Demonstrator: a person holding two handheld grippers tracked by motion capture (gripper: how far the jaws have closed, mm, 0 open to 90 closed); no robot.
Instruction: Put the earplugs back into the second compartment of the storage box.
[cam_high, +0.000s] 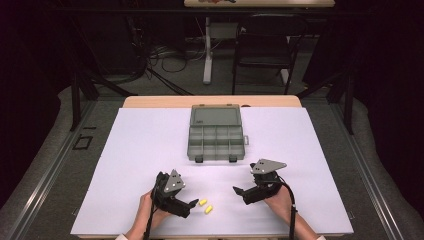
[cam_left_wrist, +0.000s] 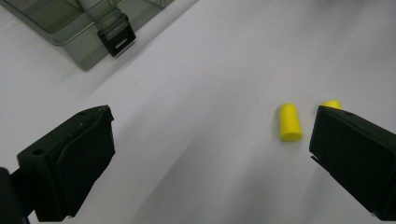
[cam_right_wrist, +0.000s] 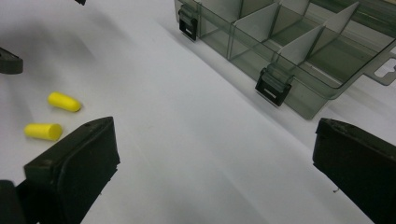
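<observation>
Two yellow foam earplugs (cam_high: 203, 202) (cam_high: 209, 208) lie side by side on the white sheet near the front edge. My left gripper (cam_high: 189, 207) stands open just left of them, nothing between its jaws. In the left gripper view one earplug (cam_left_wrist: 290, 122) lies inside the right jaw, and the other earplug (cam_left_wrist: 332, 104) is partly hidden behind that jaw. My right gripper (cam_high: 241, 195) is open to the right of the plugs, with nothing held. The right gripper view has both earplugs (cam_right_wrist: 64, 101) (cam_right_wrist: 43, 131) off to its left, outside the jaws.
A grey see-through compartment box (cam_high: 215, 132) sits open at the middle of the sheet, lid folded back, two black latches facing me. Its near corner (cam_left_wrist: 93, 23) and its dividers (cam_right_wrist: 289, 46) show in the gripper views. A chair and cables stand beyond the table.
</observation>
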